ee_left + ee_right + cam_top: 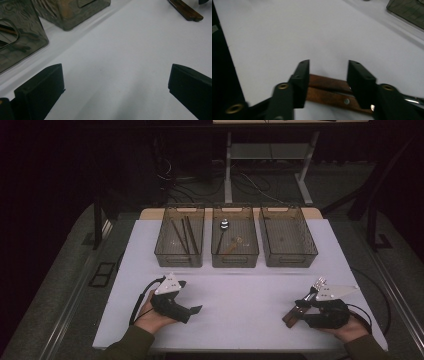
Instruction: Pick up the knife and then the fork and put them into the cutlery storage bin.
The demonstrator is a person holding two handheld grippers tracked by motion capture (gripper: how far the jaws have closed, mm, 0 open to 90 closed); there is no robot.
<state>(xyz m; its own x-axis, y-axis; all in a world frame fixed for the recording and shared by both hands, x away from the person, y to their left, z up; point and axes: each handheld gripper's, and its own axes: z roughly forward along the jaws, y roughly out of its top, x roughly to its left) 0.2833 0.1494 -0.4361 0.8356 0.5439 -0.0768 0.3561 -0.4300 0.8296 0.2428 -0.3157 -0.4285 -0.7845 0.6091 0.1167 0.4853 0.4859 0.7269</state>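
Bins: three clear bins in a row at the table's far edge; left bin (179, 237) holds dark sticks, middle bin (235, 237) holds utensils, right bin (288, 237) looks bare.
Obstruction: nothing lies between the grippers and the bins.
Surface: white table (240, 290), dim room, cables on the floor behind.
Cutlery: two wooden-handled pieces (329, 91) side by side, riveted handles, metal fork tines (319, 282); near the table's right front edge.
Right gripper (328, 75): jaws straddle the handles, partly closed, pads not visibly pressing.
Left gripper (116, 82): jaws spread wide, holding nothing, over bare table.
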